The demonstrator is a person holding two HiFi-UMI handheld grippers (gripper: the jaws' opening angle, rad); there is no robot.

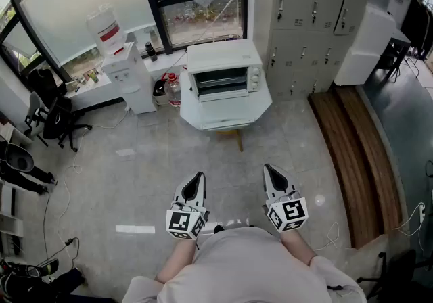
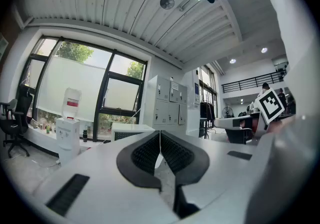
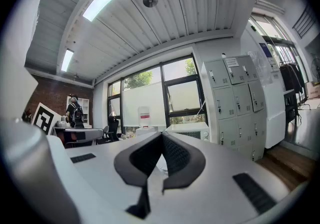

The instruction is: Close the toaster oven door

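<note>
Pale tiled floor underfoot, wide and open. At far left against the windows, water dispenser. Next along, toaster oven on a white stand, long side running across the head view, front turned this way. Door apparently dropped forward from its lower edge, though too small to be sure. Further right, grey lockers, then a wooden platform.

Down by the body, left gripper closed tip to tip on nothing, held level. Right gripper likewise pinched together and empty, level and parallel to its twin.

Oven straight ahead of both, well apart across bare floor, lined up a shade nearer the left gripper's side. Probably a walk forward first, then a lift of the door's front edge up and away; either gripper about equally placed.
</note>
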